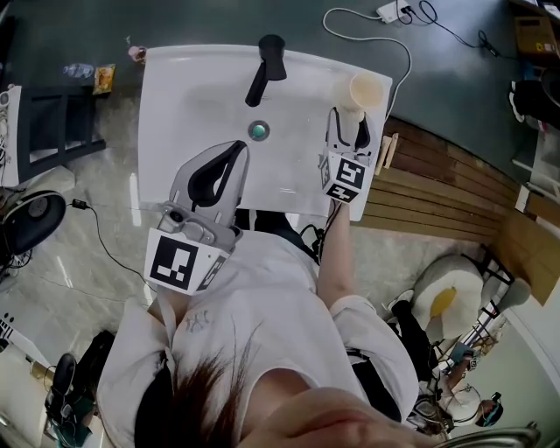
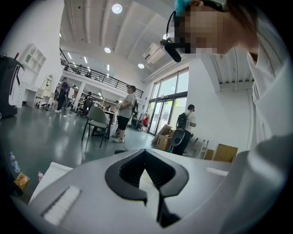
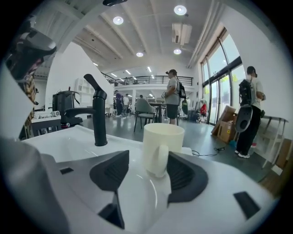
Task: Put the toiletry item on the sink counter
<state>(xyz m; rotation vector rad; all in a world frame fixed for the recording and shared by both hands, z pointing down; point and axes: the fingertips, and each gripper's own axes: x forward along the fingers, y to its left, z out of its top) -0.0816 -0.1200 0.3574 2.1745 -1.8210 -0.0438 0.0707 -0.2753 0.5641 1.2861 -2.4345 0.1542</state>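
Right hand-held gripper [image 3: 145, 173]; cream mug [image 3: 162, 139] (handled) upright.

Glossy grey floor [image 2: 41, 132], tall windows [image 2: 169, 100], round ceiling lights [image 3: 180, 9], a grey chair [image 2: 97, 121].

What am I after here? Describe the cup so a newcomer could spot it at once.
Find the white sink with the black faucet at its back edge. On the sink's back right corner, right of the faucet, stands a cream mug, its handle between the open jaws of the right hand-held gripper. It is the only cup on the sink, and pale where the faucet is black.
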